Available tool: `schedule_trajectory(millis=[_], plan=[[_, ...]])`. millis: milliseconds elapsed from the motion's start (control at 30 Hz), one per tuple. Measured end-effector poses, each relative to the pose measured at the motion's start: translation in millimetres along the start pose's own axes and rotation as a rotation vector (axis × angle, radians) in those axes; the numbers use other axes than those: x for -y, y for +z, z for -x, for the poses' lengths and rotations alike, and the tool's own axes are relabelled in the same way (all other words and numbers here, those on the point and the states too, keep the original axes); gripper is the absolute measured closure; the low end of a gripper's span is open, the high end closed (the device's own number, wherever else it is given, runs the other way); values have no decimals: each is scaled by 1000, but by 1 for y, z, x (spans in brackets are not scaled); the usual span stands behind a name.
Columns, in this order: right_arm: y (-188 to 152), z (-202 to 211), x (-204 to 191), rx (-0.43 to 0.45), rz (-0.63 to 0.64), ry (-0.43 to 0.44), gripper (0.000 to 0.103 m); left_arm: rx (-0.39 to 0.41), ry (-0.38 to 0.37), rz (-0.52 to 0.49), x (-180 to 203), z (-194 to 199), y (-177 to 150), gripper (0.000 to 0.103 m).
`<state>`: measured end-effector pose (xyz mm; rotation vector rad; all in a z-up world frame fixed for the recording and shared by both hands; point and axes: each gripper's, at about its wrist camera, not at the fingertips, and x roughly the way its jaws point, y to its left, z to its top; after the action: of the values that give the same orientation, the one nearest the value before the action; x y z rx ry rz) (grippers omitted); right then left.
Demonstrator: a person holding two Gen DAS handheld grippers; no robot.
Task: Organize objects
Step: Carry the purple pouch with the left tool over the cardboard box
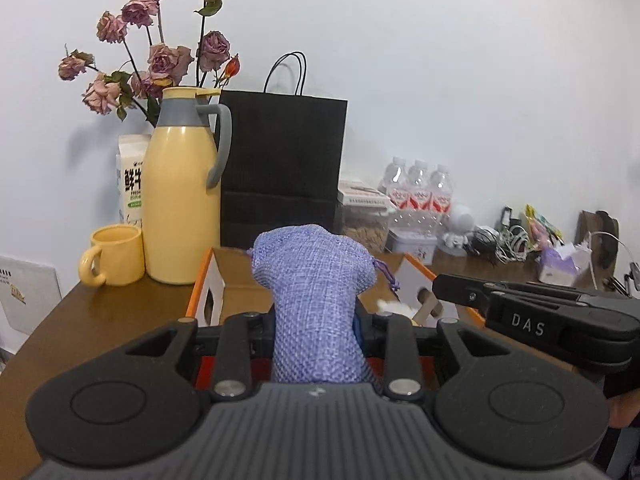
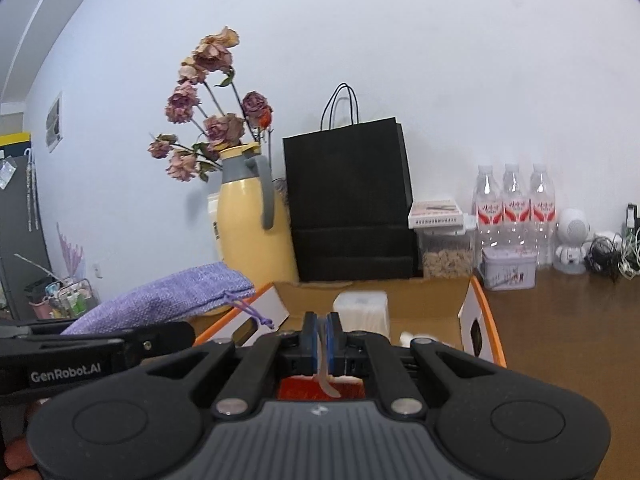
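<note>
Left gripper [image 1: 316, 320] was clamped on the purple drawstring pouch [image 1: 314, 296], held up over the near edge of the open orange-trimmed cardboard box [image 2: 478, 304] on the table [image 1: 100, 320]. Right gripper [image 2: 322, 334] was pinched tight on a thin pale translucent strip [image 2: 326, 376], hard to identify. Risks: the soft pouch could sag or slip from the grip, its cord [image 2: 252, 314] could snag the box flap, the close-set grippers could bump, and the thin strip could slide out
</note>
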<state>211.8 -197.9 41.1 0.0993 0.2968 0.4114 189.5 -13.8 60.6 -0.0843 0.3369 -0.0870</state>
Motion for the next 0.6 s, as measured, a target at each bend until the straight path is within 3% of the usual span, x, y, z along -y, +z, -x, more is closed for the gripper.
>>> schedule_trajectory(millis=[333, 600], plan=[[26, -82, 25, -58, 16, -81, 99, -24, 58, 14, -11, -87, 25, 73], [18, -134, 47, -85, -22, -127, 99, -120, 107, 105, -40, -158, 19, 74]])
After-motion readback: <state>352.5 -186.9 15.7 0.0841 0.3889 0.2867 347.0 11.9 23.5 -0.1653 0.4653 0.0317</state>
